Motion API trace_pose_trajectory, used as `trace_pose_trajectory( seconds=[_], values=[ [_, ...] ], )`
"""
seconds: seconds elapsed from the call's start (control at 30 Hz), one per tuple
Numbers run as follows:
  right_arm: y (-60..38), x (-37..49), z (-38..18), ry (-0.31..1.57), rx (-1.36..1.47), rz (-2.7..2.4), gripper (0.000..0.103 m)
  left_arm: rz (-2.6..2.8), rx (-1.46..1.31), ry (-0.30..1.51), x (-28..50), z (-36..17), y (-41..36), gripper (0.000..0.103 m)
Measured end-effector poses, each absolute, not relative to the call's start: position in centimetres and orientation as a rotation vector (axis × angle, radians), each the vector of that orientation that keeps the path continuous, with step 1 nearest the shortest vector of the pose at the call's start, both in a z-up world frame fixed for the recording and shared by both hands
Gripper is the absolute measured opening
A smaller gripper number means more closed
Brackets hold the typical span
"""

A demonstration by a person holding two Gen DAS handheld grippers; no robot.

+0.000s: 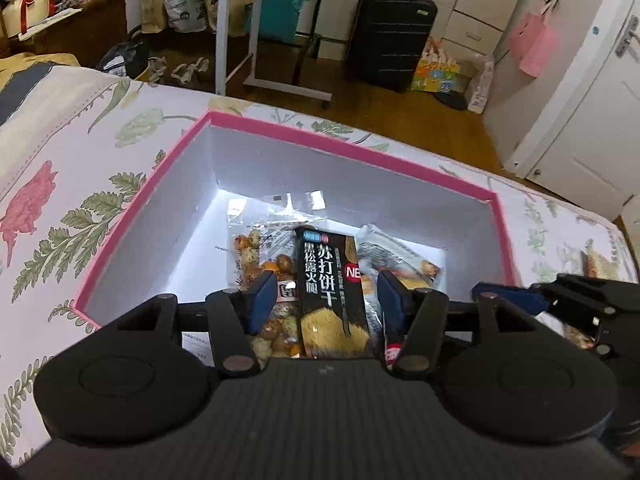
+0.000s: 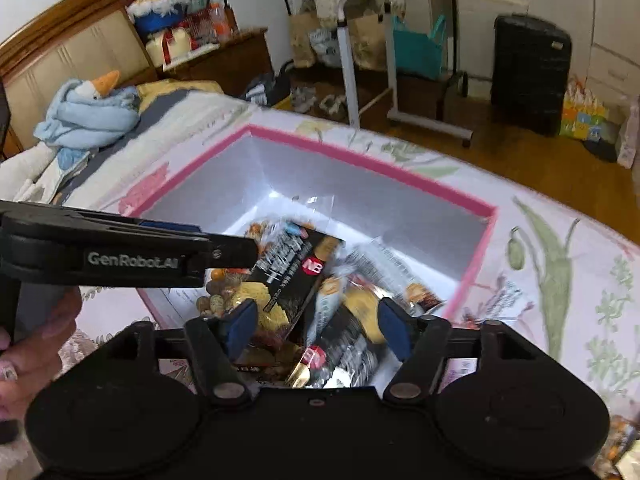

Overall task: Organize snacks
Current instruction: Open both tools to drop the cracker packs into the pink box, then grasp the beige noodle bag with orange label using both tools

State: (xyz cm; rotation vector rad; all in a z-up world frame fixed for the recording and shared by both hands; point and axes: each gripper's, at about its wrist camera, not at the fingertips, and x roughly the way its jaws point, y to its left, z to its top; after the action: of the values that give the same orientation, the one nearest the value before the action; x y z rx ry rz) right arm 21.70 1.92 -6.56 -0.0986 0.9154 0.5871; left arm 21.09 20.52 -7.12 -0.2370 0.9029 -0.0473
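Two grippers hang over the pink-rimmed box [image 1: 352, 148] on the bed. Black cracker pack [image 1: 332, 292] lies lengthwise between the left gripper's [image 1: 328, 300] spread fingers, nearer than the right gripper [image 2: 316, 320], also spread, empty.

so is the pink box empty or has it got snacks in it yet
Not empty. The pink box already holds several snacks: a black cracker pack, a clear bag of mixed nuts and another wrapper lying on its white floor.
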Motion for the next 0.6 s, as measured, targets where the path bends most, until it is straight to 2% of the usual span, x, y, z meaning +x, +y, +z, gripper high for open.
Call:
trace_pose_trajectory(
  seconds=[0.3, 0.53, 0.6],
  values=[
    [-6.2, 17.8, -1.1, 0.776, -0.029, 0.491, 0.075, -0.189, -0.164, 0.864, 18.1, -2.6, 17.3, 0.060],
    [-13.7, 15.0, 1.9, 0.669, -0.051, 0.345, 0.083, -0.348, -0.121, 0.853, 17.5, -0.7, 12.2, 0.073],
    [-16.0, 14.6, 1.9, 0.661, -0.048, 0.293, 0.084, -0.371, -0.096, 0.856, 17.9, -0.7, 10.2, 0.074]
  ],
)
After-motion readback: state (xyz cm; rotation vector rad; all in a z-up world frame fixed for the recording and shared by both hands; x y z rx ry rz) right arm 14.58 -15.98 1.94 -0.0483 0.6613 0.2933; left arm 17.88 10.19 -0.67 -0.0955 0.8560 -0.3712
